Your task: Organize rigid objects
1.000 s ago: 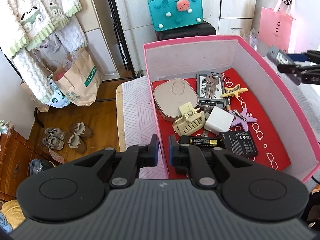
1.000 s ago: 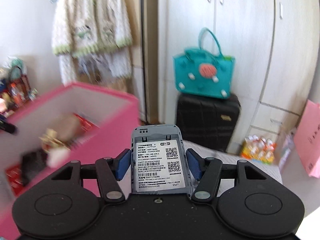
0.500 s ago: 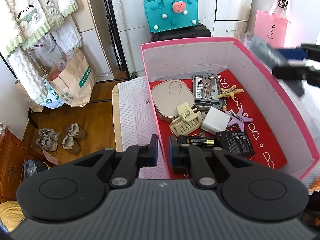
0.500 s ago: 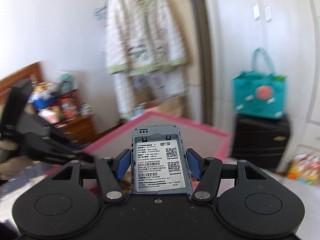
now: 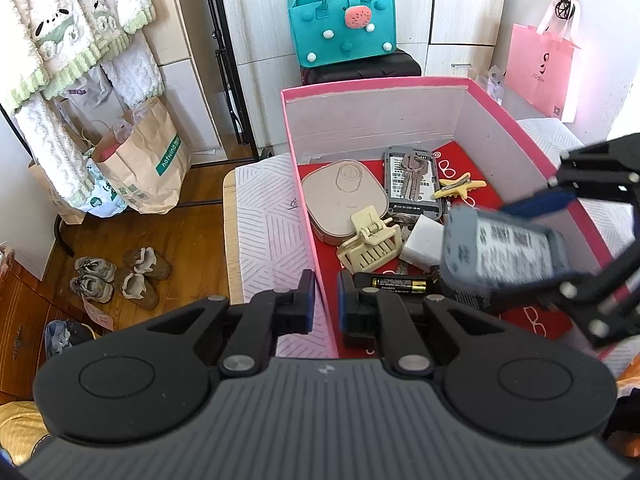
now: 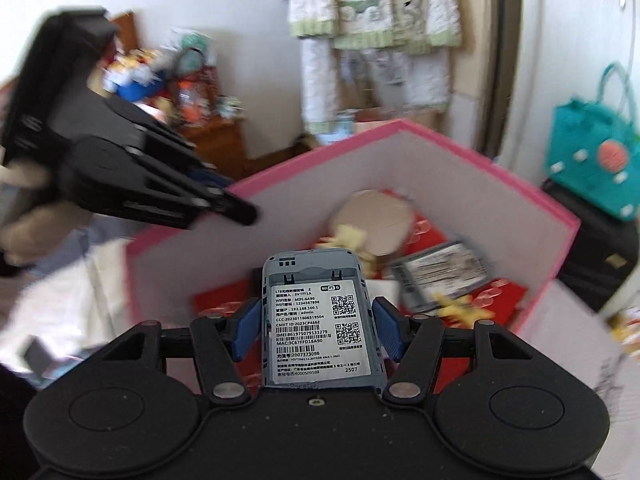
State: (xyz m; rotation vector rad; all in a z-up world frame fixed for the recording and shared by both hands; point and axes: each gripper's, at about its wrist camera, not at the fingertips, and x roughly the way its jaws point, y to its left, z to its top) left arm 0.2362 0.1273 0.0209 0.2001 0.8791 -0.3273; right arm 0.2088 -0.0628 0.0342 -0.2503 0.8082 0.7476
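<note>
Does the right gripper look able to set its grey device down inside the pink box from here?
Probably yes: the right gripper already holds the grey device above the pink box, whose top is open.

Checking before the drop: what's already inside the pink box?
Inside the pink box: beige case, keys on a grey device, yellow clip, cream claw clip, white block, battery. The held grey router covers the rest.
</note>
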